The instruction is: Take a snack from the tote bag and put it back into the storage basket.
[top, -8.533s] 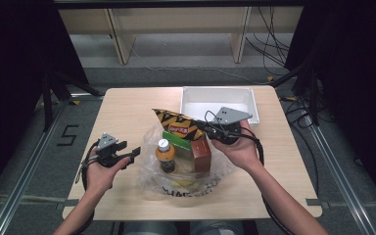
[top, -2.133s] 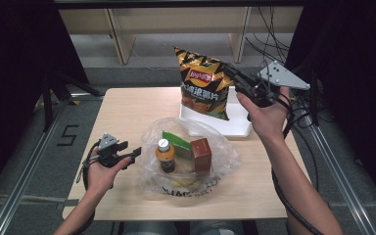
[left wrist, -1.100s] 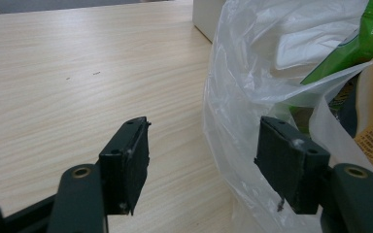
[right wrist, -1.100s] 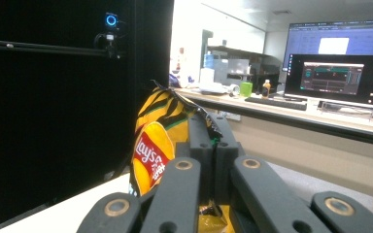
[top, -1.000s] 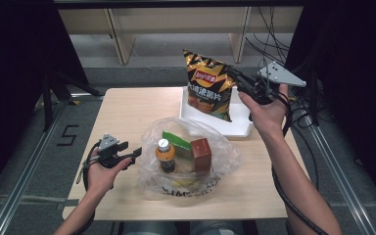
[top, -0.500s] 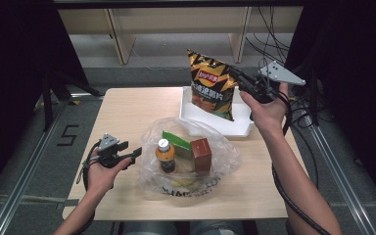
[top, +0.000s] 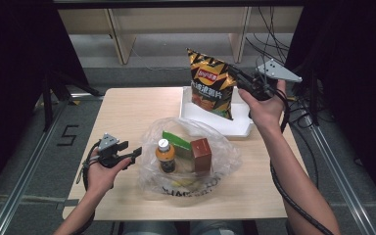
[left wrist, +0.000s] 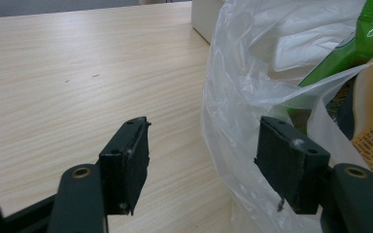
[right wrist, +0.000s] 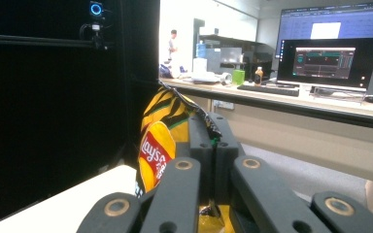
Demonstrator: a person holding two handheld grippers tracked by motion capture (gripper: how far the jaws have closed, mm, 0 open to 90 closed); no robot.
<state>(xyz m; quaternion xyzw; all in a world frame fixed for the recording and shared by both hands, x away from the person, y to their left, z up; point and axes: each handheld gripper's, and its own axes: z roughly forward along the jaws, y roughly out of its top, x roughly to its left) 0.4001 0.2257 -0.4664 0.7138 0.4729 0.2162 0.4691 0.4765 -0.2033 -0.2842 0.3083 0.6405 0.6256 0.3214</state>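
Note:
A yellow and black bag of chips (top: 211, 90) hangs upright above the white tray (top: 196, 113) at the table's back right. My right gripper (top: 238, 80) is shut on the bag's top right edge; in the right gripper view its jaws pinch the bag's seam (right wrist: 209, 127). A clear plastic bag (top: 186, 161) lies mid-table with a bottle (top: 165, 154), a brown carton (top: 201, 154) and a green packet (top: 176, 142) inside. My left gripper (top: 136, 152) rests open at the plastic bag's left edge; the film (left wrist: 233, 126) hangs between its jaws, untouched by the pads.
The wooden table (top: 132, 112) has free room at the left and back left. Dark curtains and metal floor rails (top: 24, 166) flank it. Beyond the table stand wooden furniture legs (top: 120, 41) and loose cables (top: 269, 29).
My right gripper has carried the chip bag slightly right and down, over the white tray. The left hand has stayed where it was.

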